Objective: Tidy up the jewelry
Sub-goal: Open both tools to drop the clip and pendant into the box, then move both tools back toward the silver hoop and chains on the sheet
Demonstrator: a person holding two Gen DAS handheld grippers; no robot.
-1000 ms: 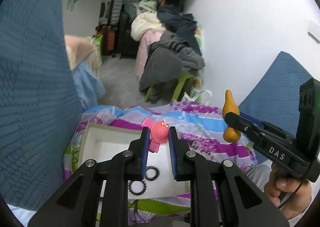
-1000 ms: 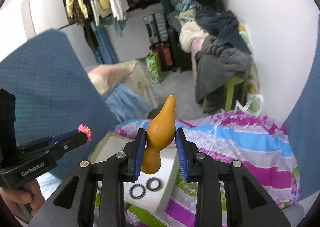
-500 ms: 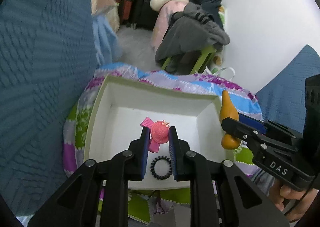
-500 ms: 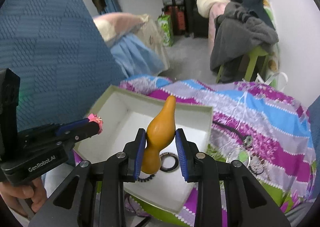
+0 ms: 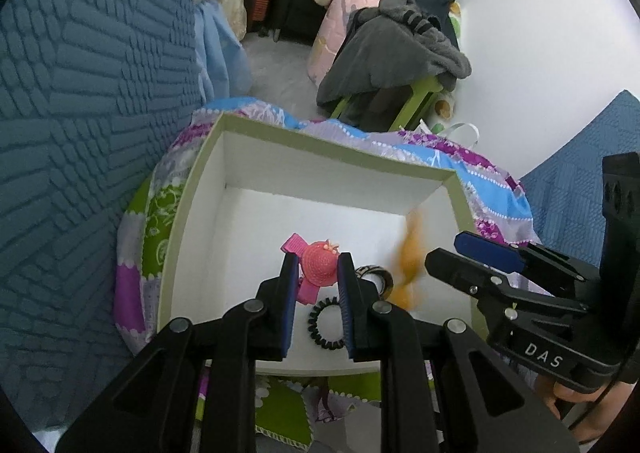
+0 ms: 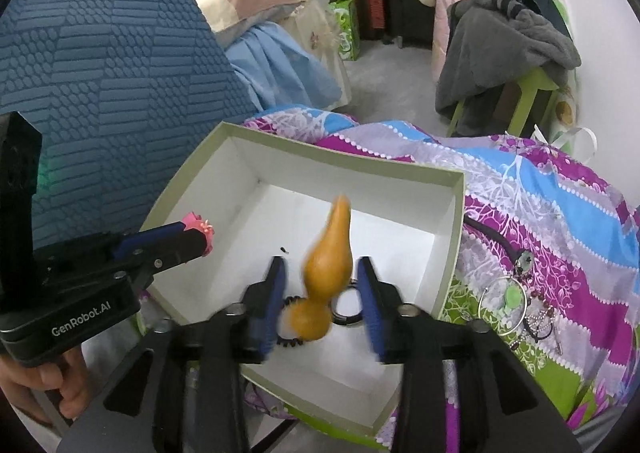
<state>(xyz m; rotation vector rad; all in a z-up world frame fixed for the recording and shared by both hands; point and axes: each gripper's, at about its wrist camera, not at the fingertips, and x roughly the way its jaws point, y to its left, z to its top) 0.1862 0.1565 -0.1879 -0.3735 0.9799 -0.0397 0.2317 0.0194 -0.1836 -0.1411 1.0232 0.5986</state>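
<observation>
As right gripper (image 6: pixel 320 293) jaws open, orange gourd pendant (image 6: pixel 326 253) drops free between them; risk: bounces out of white box (image 6: pixel 344 163) below. Left gripper (image 5: pixel 318 285) clamps pink hat clip (image 5: pixel 320 261).

Both hand-held tools are matte black plastic with angular, cut-out finger arms, round silver rivets at the pivots and ribbed blue pads lining the inner faces of the fingers. The left gripper (image 5: pixel 318 273) shows white lettering "GenRobot.AI" on the side of its boxy body and a faint green glow on its upright rear block. The right gripper (image 6: pixel 322 279) carries white letters "DAS", small silver screws along its arm, and a thin black cable trailing below the grip.
</observation>
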